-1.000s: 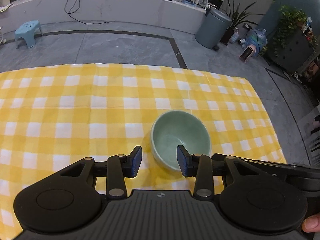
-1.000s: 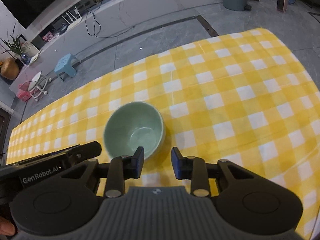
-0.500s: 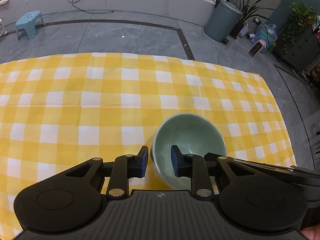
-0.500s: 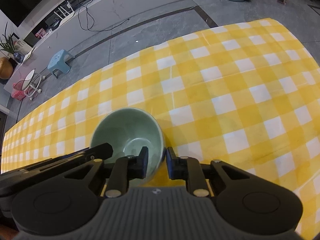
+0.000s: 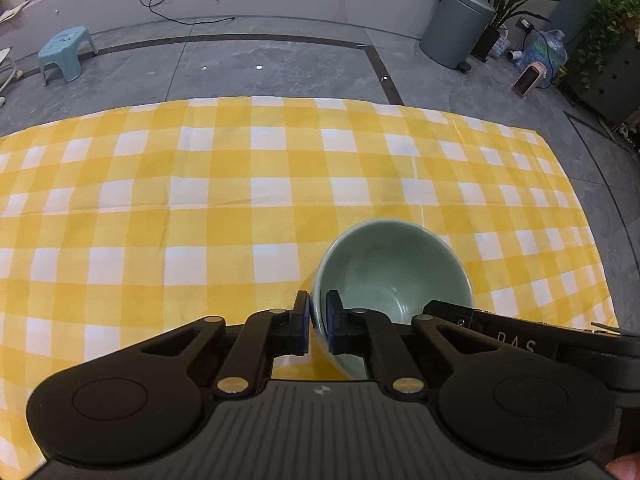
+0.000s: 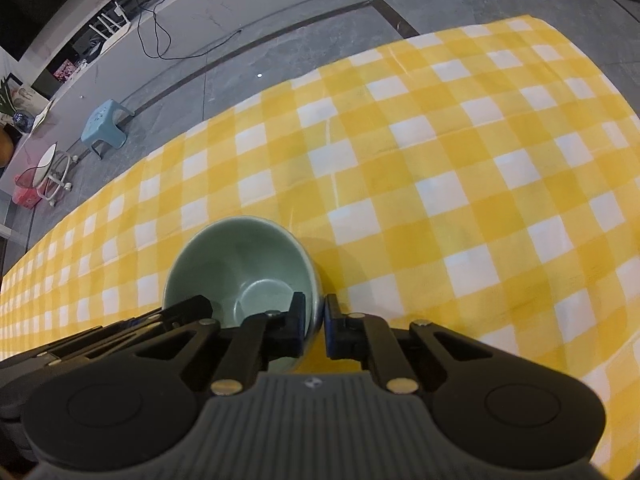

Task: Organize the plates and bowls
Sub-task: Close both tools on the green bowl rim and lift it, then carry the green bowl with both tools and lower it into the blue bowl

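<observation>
Yellow and white checked cloth (image 5: 208, 216) covers the counter, and everything sits on top of it.

Closest to us, the left tool (image 5: 318, 326) pinches the left side of the green bowl (image 5: 396, 276). One finger is outside the bowl wall and the other finger is inside it. The right tool (image 6: 314, 326) pinches the right side of the same green bowl (image 6: 240, 260). Again, one finger is inside the bowl and one is outside, pressed close on the thin wall. Both tools hold the bowl at the same time, one on each side. In the left view, part of the right tool shows at the near right of the bowl. In the right view, part of the left tool shows at the near left of the bowl.

The bowl is near the front edge of the cloth. It opens upward and has nothing in it. I cannot tell if it is touching the cloth or lifted a little.

Farther away, the cloth ends and the grey floor (image 5: 280, 64) begins. A small blue stool (image 5: 66, 52) stands on the floor at the far left. A round grey bin (image 5: 456, 26) stands at the far right, with green plants (image 5: 508, 4) beside it.
</observation>
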Tool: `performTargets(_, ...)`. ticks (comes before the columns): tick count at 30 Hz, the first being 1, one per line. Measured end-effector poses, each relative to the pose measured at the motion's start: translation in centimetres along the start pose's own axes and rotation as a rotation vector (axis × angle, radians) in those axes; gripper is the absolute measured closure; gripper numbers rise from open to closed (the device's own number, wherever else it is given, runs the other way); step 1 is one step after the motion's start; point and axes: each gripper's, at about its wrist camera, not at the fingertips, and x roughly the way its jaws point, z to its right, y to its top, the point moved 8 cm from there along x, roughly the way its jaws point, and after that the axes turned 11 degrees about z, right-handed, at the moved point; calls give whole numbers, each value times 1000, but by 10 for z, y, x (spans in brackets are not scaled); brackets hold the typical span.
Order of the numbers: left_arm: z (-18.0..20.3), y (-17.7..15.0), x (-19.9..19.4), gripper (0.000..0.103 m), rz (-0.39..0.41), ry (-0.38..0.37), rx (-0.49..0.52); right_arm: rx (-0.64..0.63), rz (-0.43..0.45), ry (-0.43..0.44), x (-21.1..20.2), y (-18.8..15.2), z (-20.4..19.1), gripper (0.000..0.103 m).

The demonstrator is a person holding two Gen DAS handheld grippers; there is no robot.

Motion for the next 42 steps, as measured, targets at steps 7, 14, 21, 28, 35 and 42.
performTargets(7, -1, -2, -28, 96, 12, -1, 6, -2, -4, 27, -25, -7, -7, 96)
performTargets(14, 8, -14, -81, 96, 13, 1, 15, -29, -6, 52, -78, -23, -19, 96)
performTargets(21, 20, -44, -144, 96, -17, 27, -4, -34, -30, 95, -146, -62, -23, 96)
performTargets(28, 32, -85, -204, 95, -39, 14, -10, -89, -46, 111, -214, -110, -21, 96)
performTargets(35, 33, -127, -222, 95, -92, -5, -32, -131, -78, 107, -242, -161, -14, 96)
performTargets(42, 30, -155, -205, 95, -147, -5, -44, -152, -123, 103, -224, -191, -5, 96)
